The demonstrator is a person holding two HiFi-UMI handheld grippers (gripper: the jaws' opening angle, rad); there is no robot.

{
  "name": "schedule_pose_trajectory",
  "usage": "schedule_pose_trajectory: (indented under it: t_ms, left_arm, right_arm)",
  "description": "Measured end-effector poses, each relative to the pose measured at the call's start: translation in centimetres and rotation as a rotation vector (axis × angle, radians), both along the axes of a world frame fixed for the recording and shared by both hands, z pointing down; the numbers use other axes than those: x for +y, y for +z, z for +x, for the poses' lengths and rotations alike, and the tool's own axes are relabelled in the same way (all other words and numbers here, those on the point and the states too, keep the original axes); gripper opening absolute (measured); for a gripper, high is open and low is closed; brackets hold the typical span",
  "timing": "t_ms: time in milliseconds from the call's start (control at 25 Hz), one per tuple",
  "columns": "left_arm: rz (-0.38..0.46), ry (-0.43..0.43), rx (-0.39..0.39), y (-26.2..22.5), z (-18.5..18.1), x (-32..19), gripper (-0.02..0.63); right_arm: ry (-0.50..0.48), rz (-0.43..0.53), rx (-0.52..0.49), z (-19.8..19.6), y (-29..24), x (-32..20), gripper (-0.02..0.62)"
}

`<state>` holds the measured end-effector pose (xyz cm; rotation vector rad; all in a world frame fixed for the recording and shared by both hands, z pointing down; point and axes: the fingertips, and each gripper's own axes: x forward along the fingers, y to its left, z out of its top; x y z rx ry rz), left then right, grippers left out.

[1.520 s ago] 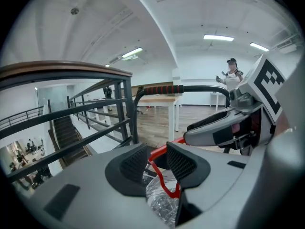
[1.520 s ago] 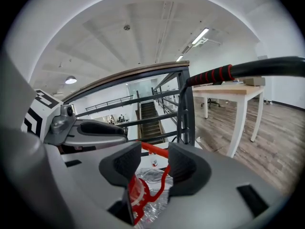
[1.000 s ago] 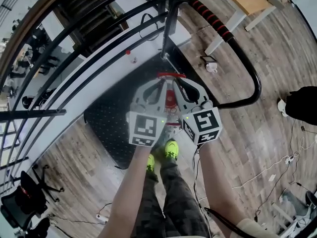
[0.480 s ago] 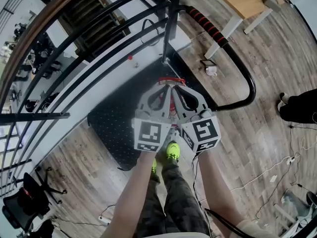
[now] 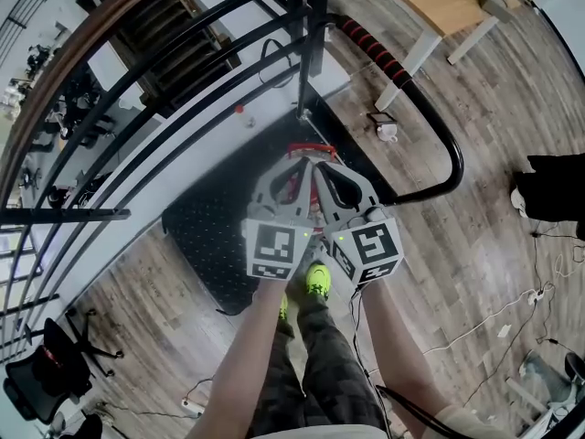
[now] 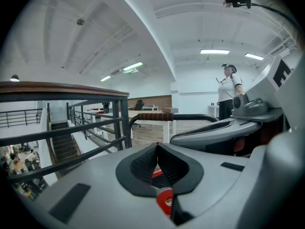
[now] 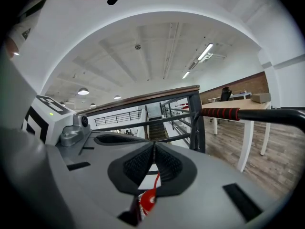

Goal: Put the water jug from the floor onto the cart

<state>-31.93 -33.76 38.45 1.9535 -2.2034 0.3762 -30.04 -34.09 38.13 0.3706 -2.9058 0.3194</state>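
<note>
Both grippers are held side by side over the black cart platform (image 5: 206, 231). The left gripper (image 5: 305, 160) and the right gripper (image 5: 320, 162) meet at the thin red handle (image 5: 312, 147) of the water jug. The jug's body is hidden under them, with only a bit of red (image 5: 301, 187) showing between the gripper bodies. In the left gripper view the left gripper (image 6: 157, 162) has its pads together, with a red piece (image 6: 165, 200) just below them. In the right gripper view the right gripper (image 7: 153, 162) is likewise shut, with a red strip (image 7: 147, 198) running down from between its pads.
The cart's black push bar with a red grip (image 5: 388, 62) curves along the right. A black stair railing (image 5: 183, 71) runs at the left and back. A wooden table (image 5: 439, 3) stands at the far right, and cables (image 5: 498, 316) lie on the floor. A person (image 6: 229, 90) stands beyond.
The two grippers have drawn closer together and risen a little towards the camera with the red handle. The cart has not moved.
</note>
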Motion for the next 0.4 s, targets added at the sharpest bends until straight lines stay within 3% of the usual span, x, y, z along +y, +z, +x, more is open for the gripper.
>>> schedule_pose_trajectory:
  t_ms: [400]
  left_arm:
    - [-0.003,-0.016,-0.002,-1.2,0.7,0.0,0.012]
  right_arm:
    - [-0.019,-0.001,-0.006,0.7,-1.2,-0.1,0.029]
